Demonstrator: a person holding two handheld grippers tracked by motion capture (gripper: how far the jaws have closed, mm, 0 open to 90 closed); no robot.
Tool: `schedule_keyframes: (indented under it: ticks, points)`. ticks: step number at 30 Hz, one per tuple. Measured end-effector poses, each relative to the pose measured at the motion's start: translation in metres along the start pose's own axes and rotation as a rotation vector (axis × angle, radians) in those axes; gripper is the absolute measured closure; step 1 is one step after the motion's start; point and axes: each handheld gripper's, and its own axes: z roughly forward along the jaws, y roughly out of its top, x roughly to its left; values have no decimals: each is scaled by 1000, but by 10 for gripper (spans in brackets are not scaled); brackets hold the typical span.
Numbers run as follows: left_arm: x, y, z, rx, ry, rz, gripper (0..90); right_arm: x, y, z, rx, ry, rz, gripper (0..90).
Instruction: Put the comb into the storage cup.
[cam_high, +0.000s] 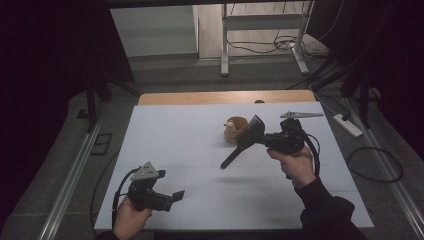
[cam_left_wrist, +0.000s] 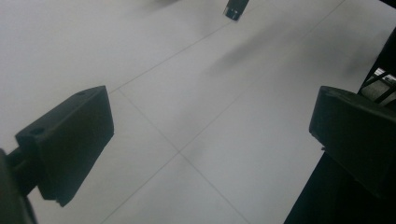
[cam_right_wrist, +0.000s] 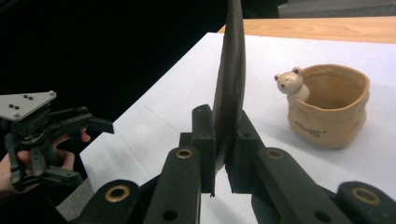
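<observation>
right gripper holds its fingers clamped on a dark spatula, lifted over the white table just beside the bear-faced ceramic pot; left gripper, fingers wide apart and empty, hovers near the table's near edge, bare surface between them

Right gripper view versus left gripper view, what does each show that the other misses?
Right gripper view: a bear-faced pot, the wooden table edge, and the right gripper shut on the flat part of a dark tool. Left gripper view: that tool's round handle end and thin lines across the white mat. Both: the tool, the mat, the open left gripper.
</observation>
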Motion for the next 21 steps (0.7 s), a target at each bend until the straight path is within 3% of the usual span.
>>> schedule_keyframes:
  ticks: [10,21]
  points:
    - [7,-15,-18,-19,22,-49,4,-1,3,-1,-13,-20,-8,837]
    - [10,-27,-31,-25,52,-70,4,-6,9,-1,-27,-39,13,837]
